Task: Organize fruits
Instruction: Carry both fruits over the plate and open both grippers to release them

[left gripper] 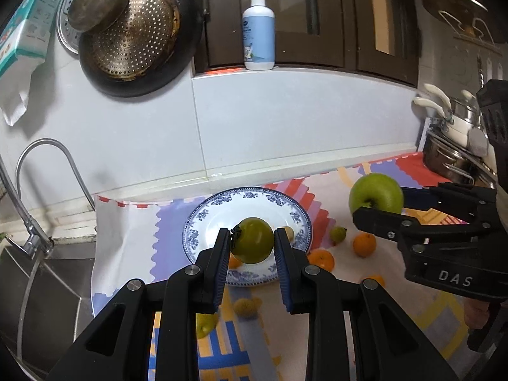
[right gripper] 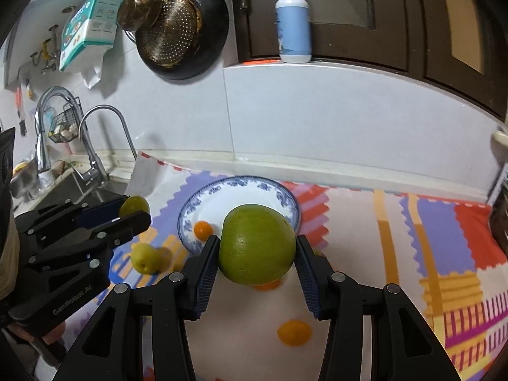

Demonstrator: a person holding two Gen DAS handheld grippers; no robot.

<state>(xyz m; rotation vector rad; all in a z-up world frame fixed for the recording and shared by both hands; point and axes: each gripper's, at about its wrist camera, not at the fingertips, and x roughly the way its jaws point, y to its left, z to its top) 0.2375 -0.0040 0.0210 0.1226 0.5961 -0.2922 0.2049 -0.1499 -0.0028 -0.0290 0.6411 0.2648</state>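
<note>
1. Currently, the blue-patterned plate (right gripper: pixel 287 201) is seen to hold one small orange (right gripper: pixel 203 229); a small pale fruit (left gripper: pixel 288 231) lies at its right rim.
2. A dark green fruit (left gripper: pixel 252 244) is clamped by the left gripper (left gripper: pixel 252 247) above the plate; a large green apple (right gripper: pixel 257 249) is clamped by the right gripper (right gripper: pixel 257 254).
3. Oranges (left gripper: pixel 364 243) and small green fruits (right gripper: pixel 146 257) are scattered on the patterned mat (right gripper: pixel 397 238) around the plate.
4. "DAS" is read on the right gripper.

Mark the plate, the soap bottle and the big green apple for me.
plate (left gripper: pixel 222 212): left wrist view, bare white centre near the far rim.
soap bottle (left gripper: pixel 258 38): left wrist view, middle of the blue body.
big green apple (right gripper: pixel 257 249): right wrist view, middle of the skin between the jaws.
</note>
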